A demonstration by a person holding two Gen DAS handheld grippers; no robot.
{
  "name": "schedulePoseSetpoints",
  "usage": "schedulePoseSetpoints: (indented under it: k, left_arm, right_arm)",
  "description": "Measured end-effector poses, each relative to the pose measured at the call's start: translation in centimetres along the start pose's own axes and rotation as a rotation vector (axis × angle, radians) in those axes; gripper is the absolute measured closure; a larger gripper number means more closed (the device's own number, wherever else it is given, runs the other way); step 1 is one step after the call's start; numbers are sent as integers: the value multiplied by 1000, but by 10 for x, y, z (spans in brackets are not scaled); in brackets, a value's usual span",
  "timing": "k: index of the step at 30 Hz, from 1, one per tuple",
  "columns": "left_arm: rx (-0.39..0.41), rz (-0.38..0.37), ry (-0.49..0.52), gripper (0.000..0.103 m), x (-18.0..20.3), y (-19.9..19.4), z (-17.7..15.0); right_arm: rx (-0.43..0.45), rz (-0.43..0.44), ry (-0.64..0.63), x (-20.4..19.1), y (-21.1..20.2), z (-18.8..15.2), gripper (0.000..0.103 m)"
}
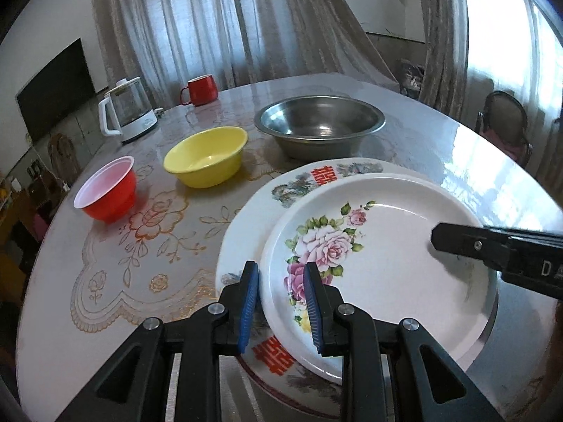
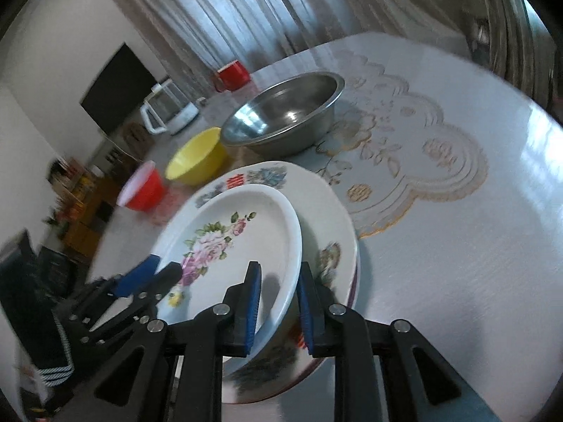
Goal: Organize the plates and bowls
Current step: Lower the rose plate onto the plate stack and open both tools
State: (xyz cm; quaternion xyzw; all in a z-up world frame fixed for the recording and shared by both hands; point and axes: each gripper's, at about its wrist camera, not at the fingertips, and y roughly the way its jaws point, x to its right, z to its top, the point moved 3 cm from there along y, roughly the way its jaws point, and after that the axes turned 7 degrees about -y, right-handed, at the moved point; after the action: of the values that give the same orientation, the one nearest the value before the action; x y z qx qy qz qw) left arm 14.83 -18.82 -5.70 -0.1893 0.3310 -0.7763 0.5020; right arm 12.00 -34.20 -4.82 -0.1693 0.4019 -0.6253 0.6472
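A white plate with pink roses point(image 1: 387, 263) lies on a larger plate with red characters and dragons point(image 1: 246, 232). My left gripper point(image 1: 281, 302) straddles the rose plate's near-left rim, one pad on each side, jaws slightly apart. My right gripper point(image 2: 278, 306) straddles the same plate's point(image 2: 239, 246) right rim over the larger plate point(image 2: 327, 218); its finger shows in the left wrist view point(image 1: 492, 249). A steel basin point(image 1: 318, 123), a yellow bowl point(image 1: 207, 156) and a red bowl point(image 1: 107, 190) stand behind.
A round table point(image 1: 475, 161) with a lace-pattern cover holds everything. A glass kettle point(image 1: 128, 110) and a red mug point(image 1: 200, 89) stand at the far edge. Curtains and a chair point(image 1: 506, 123) are beyond. The table's right half point(image 2: 457, 246) holds only the cover.
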Motion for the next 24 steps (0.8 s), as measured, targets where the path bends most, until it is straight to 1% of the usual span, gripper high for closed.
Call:
schedulePoseSetpoints:
  k: [2,6,9,11,18,21,24]
  left_arm:
    - [4,6,7,76,1,0,-1]
    - [4,1,3,76,-1,-1,-1]
    - [14,13,6,76,-3,-3,-2]
    - [16,16,13,76,-2,-4,-3]
    - [12,18,20,76,0,-8,-6]
    - [8,17,22,76,-1,-11,-6]
    - [-1,-3,8,75,-3,-12,-7]
  right_arm:
    - [-8,-17,-27,-3,2,2,76]
    - [-22,-96,-134,-15,5,2,68]
    - [-24,-137,-182,-19,3,1,66]
    - [-19,-137,-179,-19,0,1,66]
    - [-3,-131,-106,-13,-11,0,64]
    - [10,-125,-103,-13,-18,0,64]
    - [13,-127,-108,-14,-23,-2,64]
